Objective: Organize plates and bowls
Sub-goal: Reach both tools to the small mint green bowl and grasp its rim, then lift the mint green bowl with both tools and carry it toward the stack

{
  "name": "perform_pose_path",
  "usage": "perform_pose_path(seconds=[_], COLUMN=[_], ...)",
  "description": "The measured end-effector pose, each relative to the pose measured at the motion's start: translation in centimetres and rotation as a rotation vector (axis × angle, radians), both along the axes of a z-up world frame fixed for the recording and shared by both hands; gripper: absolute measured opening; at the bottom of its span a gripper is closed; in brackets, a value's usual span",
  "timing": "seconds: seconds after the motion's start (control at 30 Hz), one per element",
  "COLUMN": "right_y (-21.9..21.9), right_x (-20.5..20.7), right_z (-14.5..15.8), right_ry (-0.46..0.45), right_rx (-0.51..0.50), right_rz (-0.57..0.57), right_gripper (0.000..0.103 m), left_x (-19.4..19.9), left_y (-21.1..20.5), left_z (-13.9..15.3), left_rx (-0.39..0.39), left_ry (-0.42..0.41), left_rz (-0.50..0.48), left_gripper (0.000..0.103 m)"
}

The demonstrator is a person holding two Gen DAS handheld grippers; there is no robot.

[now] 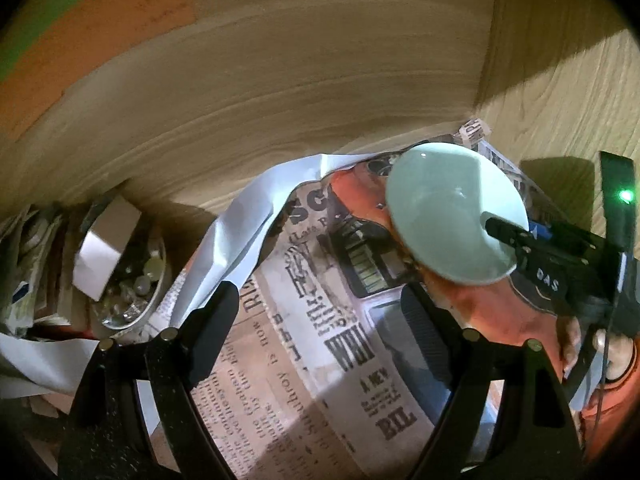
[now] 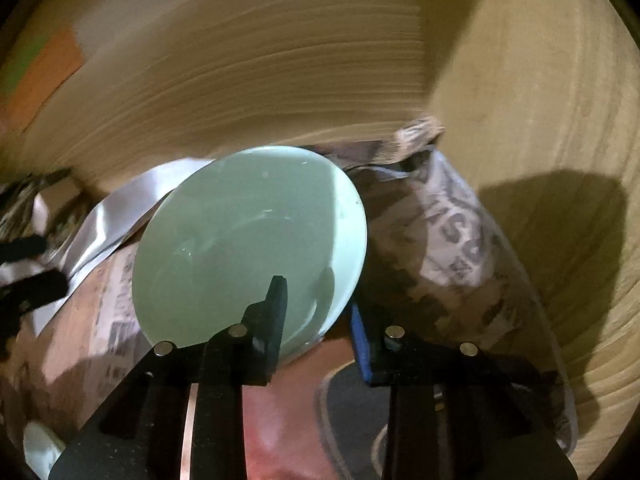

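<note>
Clutter in a glass dish [image 1: 120,280] sits far left, then the left gripper [image 1: 320,320] hangs wide and empty over newspaper [image 1: 280,360], while the right gripper [image 2: 316,312] pinches the tilted green bowl [image 2: 248,240] by its rim, seemingly mid-carry, needing a level set-down.

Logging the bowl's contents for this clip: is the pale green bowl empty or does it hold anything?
Empty. The pale green bowl shows only bare glazed inside in both wrist views, while the right gripper pinches its rim.
</note>
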State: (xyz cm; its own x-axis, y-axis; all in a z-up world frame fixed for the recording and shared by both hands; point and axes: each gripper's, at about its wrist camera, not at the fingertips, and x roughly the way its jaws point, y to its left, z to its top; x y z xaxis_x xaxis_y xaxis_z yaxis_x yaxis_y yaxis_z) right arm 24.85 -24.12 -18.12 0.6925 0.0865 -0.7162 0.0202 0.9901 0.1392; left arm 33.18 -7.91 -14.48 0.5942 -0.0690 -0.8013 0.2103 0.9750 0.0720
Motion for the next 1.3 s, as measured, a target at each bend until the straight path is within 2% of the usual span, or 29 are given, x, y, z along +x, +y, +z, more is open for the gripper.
perform_pose_path(seconds=[0.13, 0.23, 0.37, 0.5, 0.63, 0.7, 0.77, 1.03, 1.3], right_y=[1.6, 2.8, 3.6, 3.6, 3.2, 3.5, 3.6, 4.1, 4.7], right_x=[-0.8, -1.4, -2.2, -1.5, -0.9, -0.5, -0.3, -0.7, -1.9], right_z=[0.2, 0.3, 0.4, 0.1, -0.2, -0.4, -0.5, 0.1, 2.5], right_ry=[0.009, 0.016, 0.018, 0.03, 0.032, 0.03, 0.031, 0.027, -0.045], right_rx=[-0.004, -0.007, -0.028, 0.011, 0.045, 0.044, 0.037, 0.028, 0.007], right_rz=[0.096, 0.165, 0.218, 0.236, 0.229, 0.227, 0.222, 0.212, 0.206], right_gripper=[0.027, 0.027, 0.027, 0.027, 0.027, 0.027, 0.026, 0.024, 0.024], left_x=[0.8, 1.2, 2.1, 2.7, 3.3, 3.3, 3.2, 2.8, 1.5], left_y=[-0.4, -0.4, -0.1, 0.2, 0.2, -0.3, -0.9, -0.6, 0.0], left_z=[-0.9, -1.6, -2.8, -4.0, -4.9, -5.1, -5.2, -5.0, -2.9], left_rx=[0.009, 0.024, 0.036, 0.03, -0.004, -0.015, -0.002, 0.004, 0.003], left_ry=[0.023, 0.043, 0.09, 0.145, 0.191, 0.206, 0.21, 0.213, 0.153], left_rz=[0.002, 0.009, 0.028, 0.035, 0.029, 0.003, -0.019, -0.022, -0.025], left_gripper=[0.082, 0.077, 0.064, 0.048, 0.038, 0.023, 0.017, 0.017, 0.017])
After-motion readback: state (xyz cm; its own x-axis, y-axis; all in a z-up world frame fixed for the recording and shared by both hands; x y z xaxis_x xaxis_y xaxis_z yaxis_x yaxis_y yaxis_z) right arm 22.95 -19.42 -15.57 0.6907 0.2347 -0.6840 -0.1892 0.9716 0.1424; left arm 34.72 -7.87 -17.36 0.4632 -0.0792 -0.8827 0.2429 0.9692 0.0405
